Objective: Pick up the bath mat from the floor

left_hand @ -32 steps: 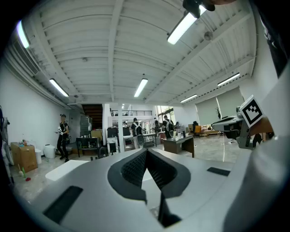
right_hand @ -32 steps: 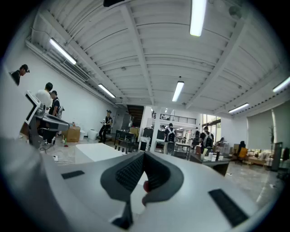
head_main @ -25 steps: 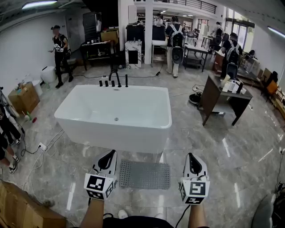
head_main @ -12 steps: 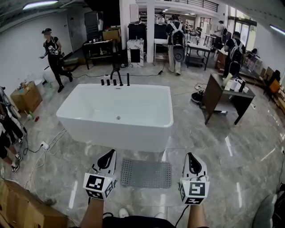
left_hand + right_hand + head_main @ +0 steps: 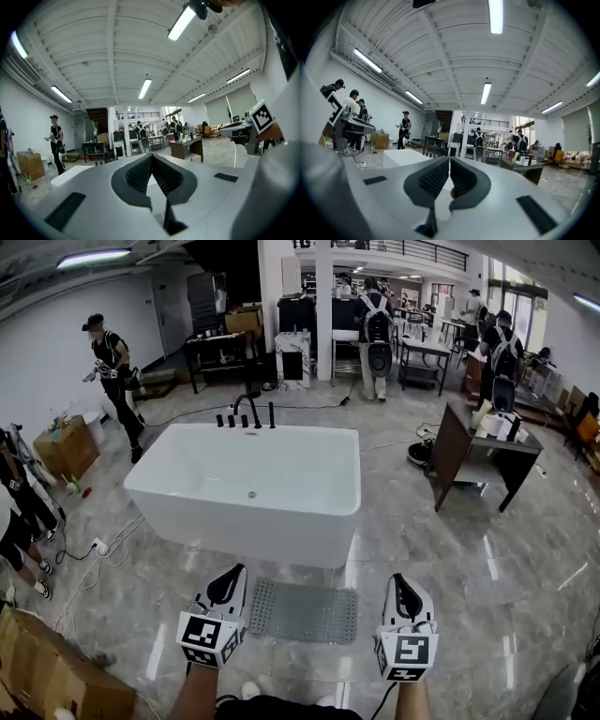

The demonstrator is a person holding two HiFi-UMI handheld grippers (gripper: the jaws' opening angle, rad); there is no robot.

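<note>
A grey studded bath mat lies flat on the marble floor, right in front of the white bathtub. My left gripper hovers at the mat's left edge, jaws shut and empty. My right gripper is held just right of the mat, also shut with nothing in it. In the left gripper view the left gripper points level across the room, pads together. The right gripper in its own view is likewise level and shut. The mat is hidden in both gripper views.
A dark wooden desk stands to the right. Cardboard boxes sit at the lower left, and cables trail across the floor on the left. A person in black walks at the back left; others stand at the far tables.
The view has tilted slightly, so tub and mat sit a little lower in frame. The person at back left has walked on. Both grippers stay shut in about the same place.
</note>
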